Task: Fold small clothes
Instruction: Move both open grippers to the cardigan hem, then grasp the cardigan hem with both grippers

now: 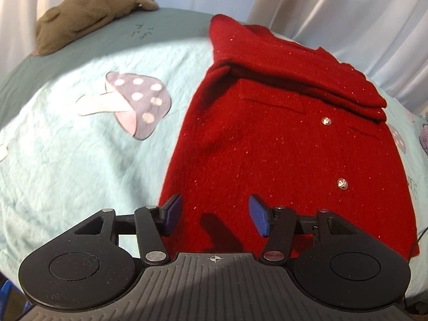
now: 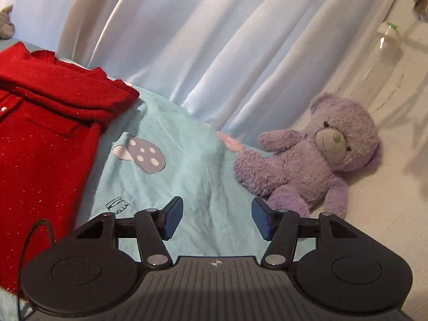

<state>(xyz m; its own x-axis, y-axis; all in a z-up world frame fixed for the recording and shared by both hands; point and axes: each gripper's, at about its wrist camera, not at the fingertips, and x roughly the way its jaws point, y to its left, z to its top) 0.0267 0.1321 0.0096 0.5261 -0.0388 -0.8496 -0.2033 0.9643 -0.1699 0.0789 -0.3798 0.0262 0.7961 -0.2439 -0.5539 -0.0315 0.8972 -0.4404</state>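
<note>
A red glittery cardigan (image 1: 281, 147) with small shiny buttons lies on the light blue mushroom-print blanket (image 1: 67, 160), its sleeves folded across the upper part. My left gripper (image 1: 214, 215) is open and empty, hovering over the cardigan's near hem. The cardigan also shows at the left of the right wrist view (image 2: 40, 139). My right gripper (image 2: 216, 218) is open and empty over bare blanket (image 2: 192, 182), to the right of the cardigan.
A brown plush toy (image 1: 88, 10) lies at the far left of the bed. A purple teddy bear (image 2: 315, 152) sits at the right against the wall. White curtains (image 2: 200, 40) hang behind. A black cable (image 2: 29, 235) runs by the cardigan's near edge.
</note>
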